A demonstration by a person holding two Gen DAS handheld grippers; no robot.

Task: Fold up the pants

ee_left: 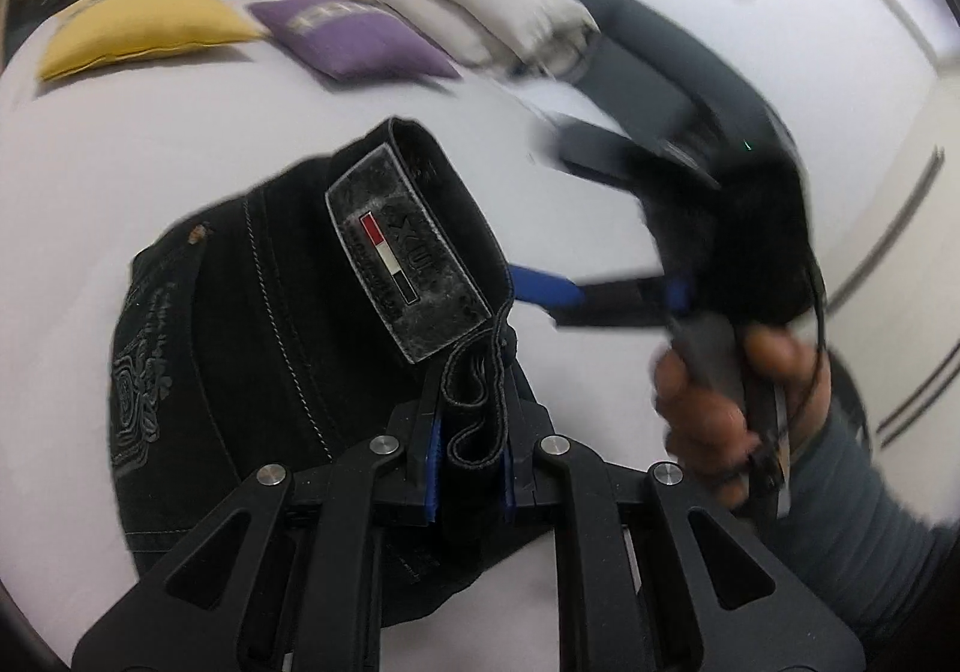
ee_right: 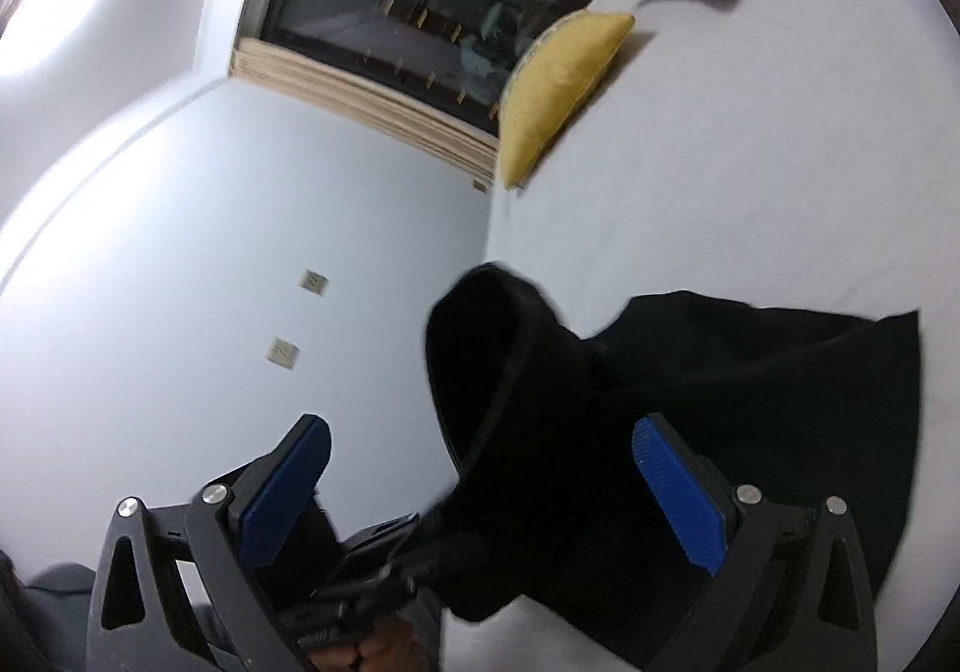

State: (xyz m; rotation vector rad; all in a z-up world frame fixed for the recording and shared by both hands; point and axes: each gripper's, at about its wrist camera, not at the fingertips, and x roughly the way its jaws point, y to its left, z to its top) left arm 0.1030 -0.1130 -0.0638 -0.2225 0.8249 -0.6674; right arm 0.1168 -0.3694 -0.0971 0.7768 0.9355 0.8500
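Note:
Black pants (ee_left: 252,372) with a grey brand patch (ee_left: 396,252) on the waistband hang over the white bed (ee_left: 120,162). My left gripper (ee_left: 471,432) is shut on a belt loop and the waistband edge. My right gripper (ee_left: 558,219) is blurred at the right, held by a hand (ee_left: 702,402), with its fingers spread. In the right wrist view my right gripper (ee_right: 480,426) stands wide open. The lifted pants (ee_right: 750,372) hang in front of it between the blue pads (ee_right: 678,492), which do not press on the cloth. Low in that view is my left gripper (ee_right: 360,570), holding the pants.
A yellow cushion (ee_left: 144,24), a purple cushion (ee_left: 354,36) and a beige pillow (ee_left: 480,6) lie at the far side of the bed. A dark headboard (ee_left: 648,36) curves behind them. In the right wrist view a dark window (ee_right: 420,12) and a white wall (ee_right: 240,252) stand left of the bed (ee_right: 750,162).

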